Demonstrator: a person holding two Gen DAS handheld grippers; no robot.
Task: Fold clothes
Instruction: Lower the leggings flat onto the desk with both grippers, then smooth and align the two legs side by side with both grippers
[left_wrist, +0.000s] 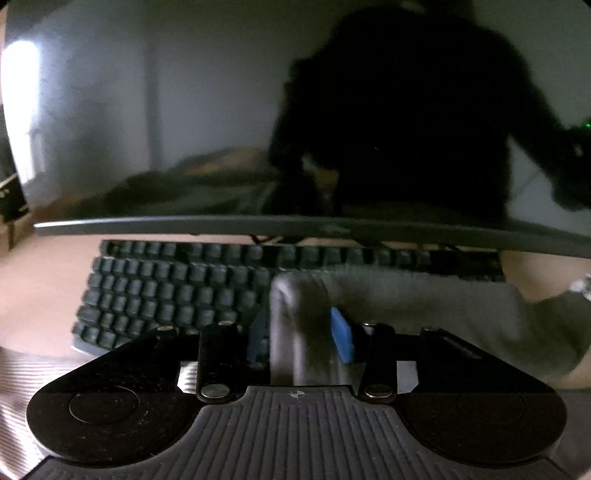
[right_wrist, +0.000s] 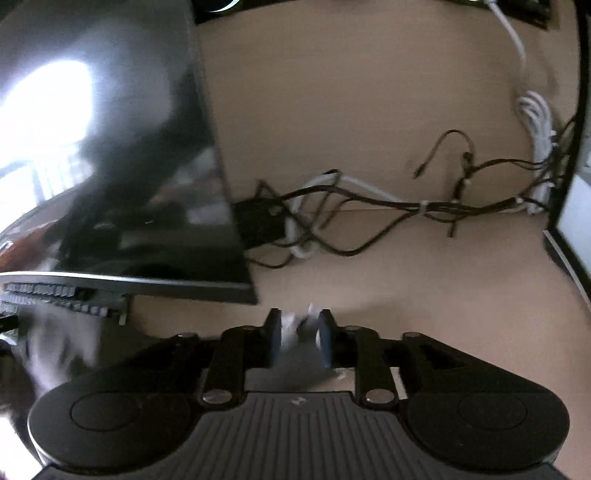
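- The left gripper (left_wrist: 301, 332) pinches a fold of the grey garment (left_wrist: 406, 314); its blue pads (left_wrist: 341, 334) press on the cloth from both sides.
- From that pinch the garment spreads ahead and to the right of the left gripper, draped over the near right part of a dark keyboard (left_wrist: 177, 291).
- Beyond the keyboard, straight ahead of the left gripper, stands a dark monitor (left_wrist: 258, 110); its glossy screen mirrors a dark figure of a person, blurred.
- The right gripper (right_wrist: 299, 334) has its jaws drawn close on a bunch of pale grey cloth (right_wrist: 295, 328), which fills the gap between the fingers (right_wrist: 325, 332) and hangs back under the tool.
- To the left of the right gripper, more of the same cloth shows as a blurred grey mass in front of the keyboard's end (right_wrist: 55, 295).
- Ahead and left of the right gripper is the monitor's edge (right_wrist: 221, 184); ahead and right, a tangle of black and white cables (right_wrist: 406, 206) lies on the tan desk (right_wrist: 406, 295).
- No earlier view is given, so nothing of motion can be told beyond the blur.
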